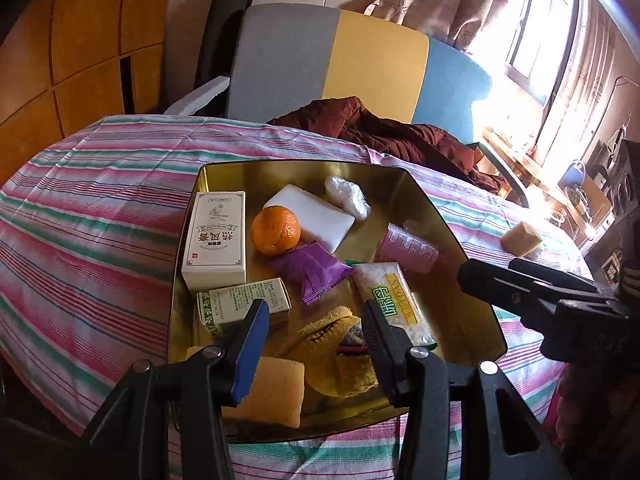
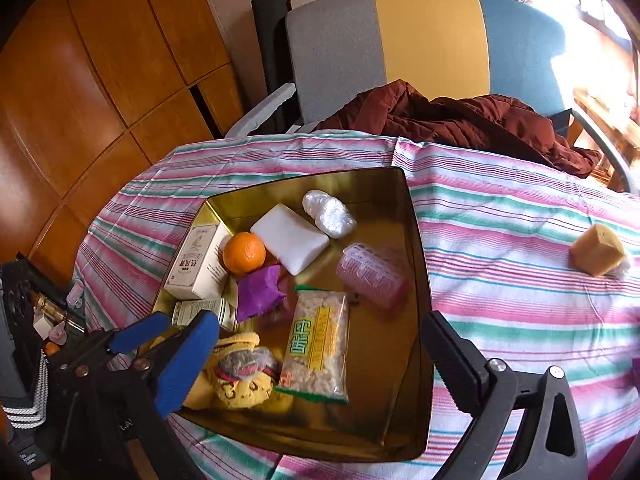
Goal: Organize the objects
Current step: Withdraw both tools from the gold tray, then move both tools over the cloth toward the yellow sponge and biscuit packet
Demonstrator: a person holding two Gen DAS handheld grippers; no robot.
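Note:
A gold tin tray [image 1: 460, 312] [image 2: 384, 400] sits on the striped cloth. It holds a white box [image 1: 216, 236], an orange [image 1: 276, 230] [image 2: 244, 252], a white block [image 2: 292, 236], a plastic wad [image 2: 328, 212], a pink hair roller [image 2: 372, 276], a purple packet [image 1: 312, 268], a snack bag [image 2: 316, 352], a small green box [image 1: 244, 300], a yellow sock [image 1: 336, 356] and a yellow sponge [image 1: 272, 392]. My left gripper [image 1: 316, 340] hovers over the sock, jaws apart, nothing between them. My right gripper [image 2: 320, 360] stands wide open above the snack bag.
A tan cube [image 2: 596, 254] [image 1: 520, 238] lies alone on the striped cloth [image 2: 500, 280] to the tray's right. A dark red garment [image 2: 460, 120] is heaped at the table's far edge, with a grey, yellow and blue chair [image 2: 432, 40] behind it.

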